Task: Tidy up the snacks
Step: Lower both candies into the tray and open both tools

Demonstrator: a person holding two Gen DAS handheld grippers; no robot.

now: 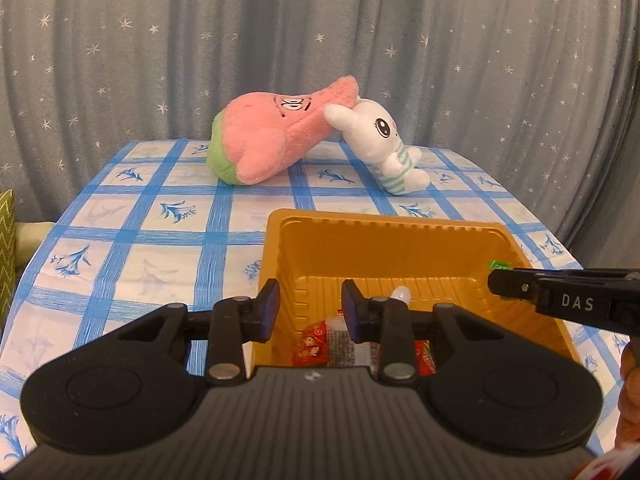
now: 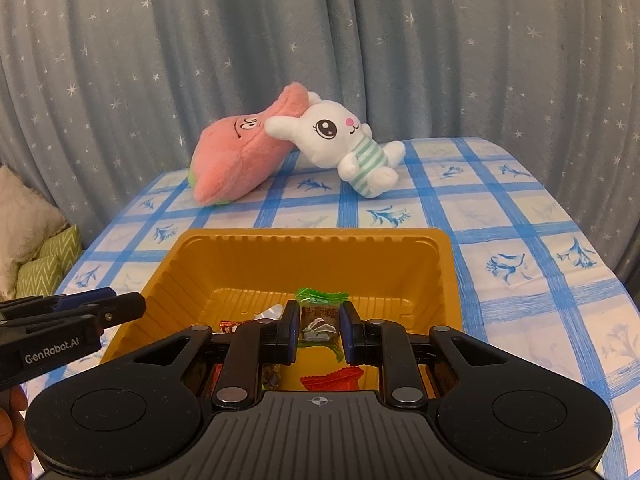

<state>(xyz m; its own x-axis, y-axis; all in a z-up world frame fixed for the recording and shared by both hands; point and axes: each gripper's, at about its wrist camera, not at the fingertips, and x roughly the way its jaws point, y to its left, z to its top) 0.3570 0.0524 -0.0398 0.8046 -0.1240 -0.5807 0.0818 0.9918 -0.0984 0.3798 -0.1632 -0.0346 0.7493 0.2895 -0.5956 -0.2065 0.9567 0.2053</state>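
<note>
Several wrapped snacks already lie in the gold tray [image 2: 450,264] at lower centre as the right gripper [image 2: 319,330] clamps a green-wrapped candy [image 2: 320,320] above it, the left gripper [image 1: 309,308] parted and empty.

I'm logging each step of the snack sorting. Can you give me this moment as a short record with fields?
surface: table with blue checked cloth
container: gold plastic tray, snack packets inside
left gripper: open, empty, above the tray's near left corner
right gripper: shut on green-wrapped candy, over the tray
in tray: red snack packets, a white-wrapped one
behind tray: pink star plush leaning against white bunny plush
backdrop: grey star-print curtain
</note>
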